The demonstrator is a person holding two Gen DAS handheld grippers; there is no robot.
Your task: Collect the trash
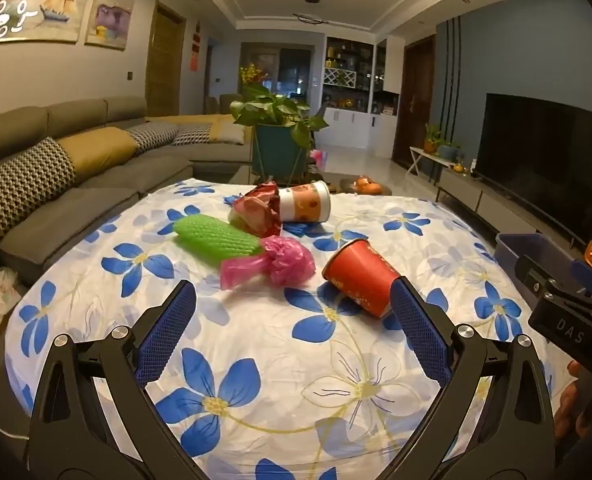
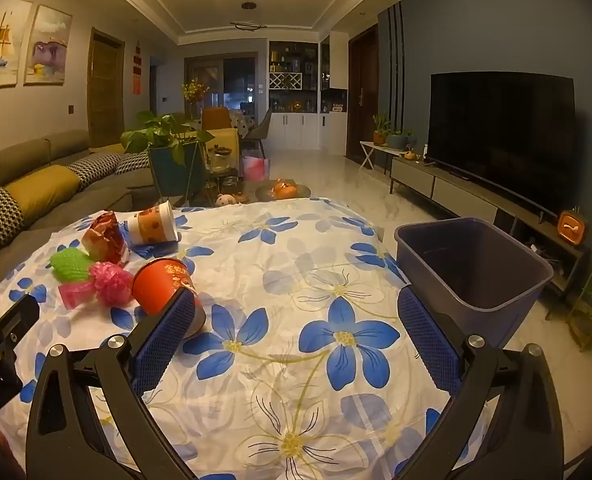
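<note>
Left gripper (image 1: 292,312) wide, empty; right gripper (image 2: 296,320) wide, empty. 0 trash in bin (image 2: 534,284) at table right edge. Next: close on red cup (image 1: 358,276), nearest, lying on side.

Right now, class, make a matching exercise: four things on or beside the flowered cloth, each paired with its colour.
Things:
1. foam net sleeve
2. nearest paper cup
3. bin
4. crumpled plastic bag

Colours:
A. red
B. pink
C. green
D. blue-grey

Pairs: 1-C, 2-A, 3-D, 4-B
</note>
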